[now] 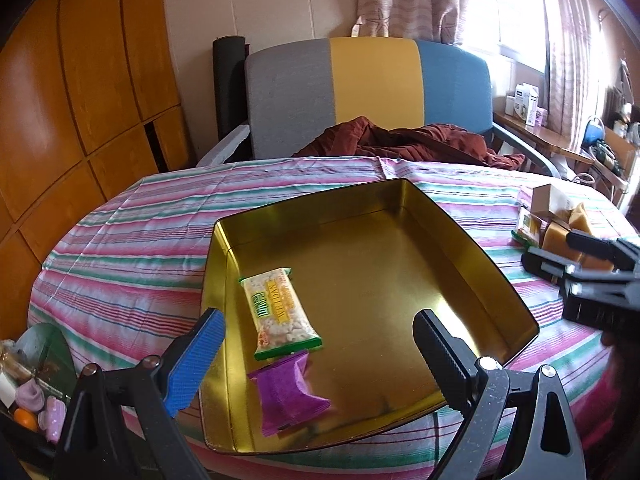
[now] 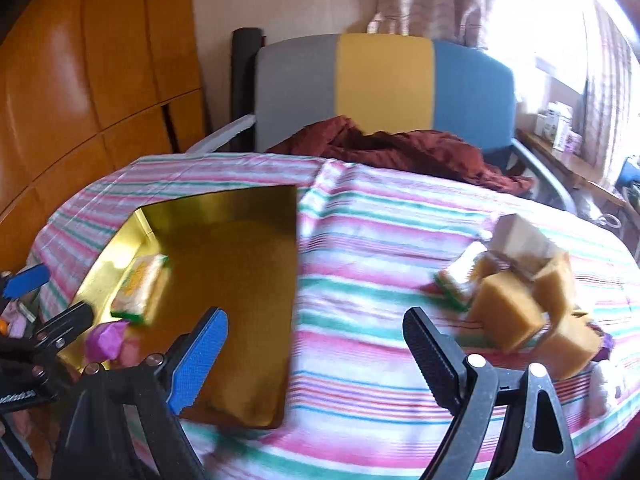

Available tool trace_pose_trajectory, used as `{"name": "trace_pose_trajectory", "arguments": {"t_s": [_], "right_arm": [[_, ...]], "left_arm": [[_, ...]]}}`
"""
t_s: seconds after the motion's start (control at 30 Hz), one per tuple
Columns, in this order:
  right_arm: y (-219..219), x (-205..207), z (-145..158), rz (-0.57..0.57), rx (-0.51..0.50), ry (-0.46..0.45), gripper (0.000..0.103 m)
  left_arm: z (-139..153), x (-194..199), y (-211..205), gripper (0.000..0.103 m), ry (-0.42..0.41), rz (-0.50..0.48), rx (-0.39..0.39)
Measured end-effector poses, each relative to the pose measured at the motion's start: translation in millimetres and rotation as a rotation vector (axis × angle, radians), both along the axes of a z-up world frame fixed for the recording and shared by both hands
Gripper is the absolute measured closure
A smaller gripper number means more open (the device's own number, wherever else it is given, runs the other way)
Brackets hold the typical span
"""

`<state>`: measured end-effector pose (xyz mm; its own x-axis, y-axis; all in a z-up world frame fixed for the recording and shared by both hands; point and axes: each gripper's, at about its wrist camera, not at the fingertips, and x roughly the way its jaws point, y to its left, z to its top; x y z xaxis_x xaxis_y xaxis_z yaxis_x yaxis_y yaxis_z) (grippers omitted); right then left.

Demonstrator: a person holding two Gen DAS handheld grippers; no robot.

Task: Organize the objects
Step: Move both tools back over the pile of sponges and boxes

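Observation:
A gold tin tray (image 1: pixel 380 272) lies on the striped tablecloth (image 1: pixel 132 240). Inside it are a green-edged rice snack packet (image 1: pixel 280 312) and a crumpled purple packet (image 1: pixel 292 396). My left gripper (image 1: pixel 318 316) hovers open over the tray's near side, with both packets below it and nothing between its fingers. To the right of the tray (image 2: pixel 232 264) is a pile of yellow boxes (image 2: pixel 508 312), a pale carton (image 2: pixel 516 240) and a green packet (image 2: pixel 456 280). My right gripper (image 2: pixel 316 314) is open and empty above the cloth between tray and pile. The right wrist view is blurred.
A chair (image 1: pixel 372 80) with a grey, yellow and blue back stands behind the table, a maroon cloth (image 1: pixel 420 144) heaped on its seat. Wooden cabinets (image 1: pixel 72 100) line the left. A basket of small items (image 1: pixel 32 392) sits low left. A cluttered side table (image 1: pixel 560 132) is at the right.

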<state>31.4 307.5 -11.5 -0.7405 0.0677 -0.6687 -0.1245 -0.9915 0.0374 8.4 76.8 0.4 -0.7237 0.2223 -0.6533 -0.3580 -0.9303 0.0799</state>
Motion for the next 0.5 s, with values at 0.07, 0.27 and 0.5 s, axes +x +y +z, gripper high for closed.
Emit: {"name": "trace_pose_trajectory", "arguments": {"t_s": [0.07, 0.27, 0.5], "right_arm": [[15.6, 0.1, 4.0, -0.045, 0.01, 0.003, 0.012], [72.5, -0.2, 14.9, -0.171, 0.0, -0.017, 0.012], [157.4, 13.7, 23.8, -0.352, 0.044, -0.025, 0.012]], "left_arm": [[0.7, 0.1, 4.7, 0.008, 0.003, -0.015, -0.004], [2.2, -4.6, 17.5, 0.008, 0.003, -0.058, -0.001], [2.4, -14.6, 30.7, 0.008, -0.009, -0.087, -0.002]]}}
